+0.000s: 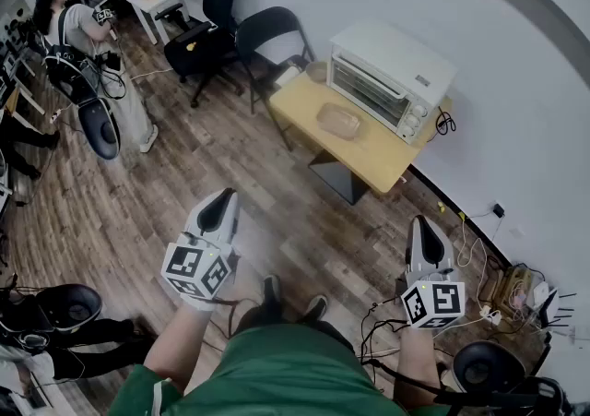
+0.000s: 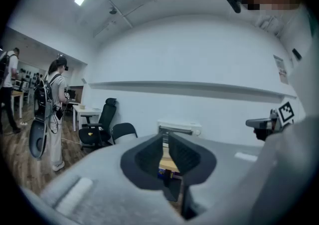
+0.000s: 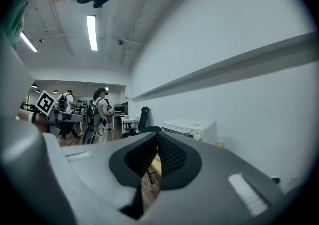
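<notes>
While held low over the wood floor (image 1: 230,156), the left gripper (image 1: 219,209) has its jaws a narrow slit apart, gripping nothing. Well ahead, a clear dish (image 1: 339,119), contents unclear, sits on the table (image 1: 369,160) before the shut toaster oven (image 1: 387,77). The right gripper (image 1: 422,231) is closed and empty.

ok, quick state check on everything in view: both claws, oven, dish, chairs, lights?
left claw: open by a narrow slit, empty
right claw: shut, empty
toaster oven: door closed
glass dish: upright on the table, looks empty
folding chair: unfolded, unoccupied
office chair: upright, nobody sitting
ceiling light: on
</notes>
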`<act>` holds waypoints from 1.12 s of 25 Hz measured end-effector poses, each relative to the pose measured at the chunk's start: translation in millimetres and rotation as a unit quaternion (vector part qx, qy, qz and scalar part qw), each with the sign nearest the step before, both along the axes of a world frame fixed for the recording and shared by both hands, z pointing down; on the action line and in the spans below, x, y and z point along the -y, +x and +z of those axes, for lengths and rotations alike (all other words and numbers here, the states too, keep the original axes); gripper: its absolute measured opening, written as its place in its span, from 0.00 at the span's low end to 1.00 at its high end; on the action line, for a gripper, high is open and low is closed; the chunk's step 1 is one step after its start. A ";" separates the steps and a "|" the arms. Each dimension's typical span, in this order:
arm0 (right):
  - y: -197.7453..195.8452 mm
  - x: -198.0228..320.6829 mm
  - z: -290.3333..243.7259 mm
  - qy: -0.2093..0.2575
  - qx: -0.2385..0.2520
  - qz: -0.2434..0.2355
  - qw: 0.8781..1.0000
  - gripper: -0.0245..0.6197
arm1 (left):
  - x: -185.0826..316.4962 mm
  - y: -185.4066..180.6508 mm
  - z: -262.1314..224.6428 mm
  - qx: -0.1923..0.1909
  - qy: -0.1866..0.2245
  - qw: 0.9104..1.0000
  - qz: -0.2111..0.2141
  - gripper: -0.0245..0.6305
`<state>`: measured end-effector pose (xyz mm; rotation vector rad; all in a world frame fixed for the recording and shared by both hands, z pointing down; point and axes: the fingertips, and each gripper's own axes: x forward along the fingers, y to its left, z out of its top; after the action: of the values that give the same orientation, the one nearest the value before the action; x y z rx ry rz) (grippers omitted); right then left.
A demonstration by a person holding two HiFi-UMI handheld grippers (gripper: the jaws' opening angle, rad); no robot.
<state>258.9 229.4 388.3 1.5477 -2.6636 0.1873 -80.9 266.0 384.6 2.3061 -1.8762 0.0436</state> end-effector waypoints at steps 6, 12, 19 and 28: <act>-15.1 4.3 -4.0 0.000 -0.002 0.001 1.000 0.04 | 4.3 -13.3 -5.4 0.000 0.000 1.000 0.003 0.09; -31.5 9.6 -3.3 -0.008 0.022 0.013 1.000 0.04 | 7.6 -36.6 -6.7 -0.001 0.004 1.000 0.008 0.09; -57.5 29.1 -7.0 -0.036 0.040 0.049 0.997 0.18 | 23.7 -89.5 -17.3 -0.003 0.024 1.000 0.010 0.10; -98.2 38.1 -17.7 -0.036 0.025 0.093 0.995 0.26 | 53.8 -146.6 -1.8 -0.015 0.024 0.999 0.041 0.24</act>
<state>160.6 191.3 370.6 1.7911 -2.5153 0.3298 -227.5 212.2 382.8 2.4022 -1.7861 -0.0270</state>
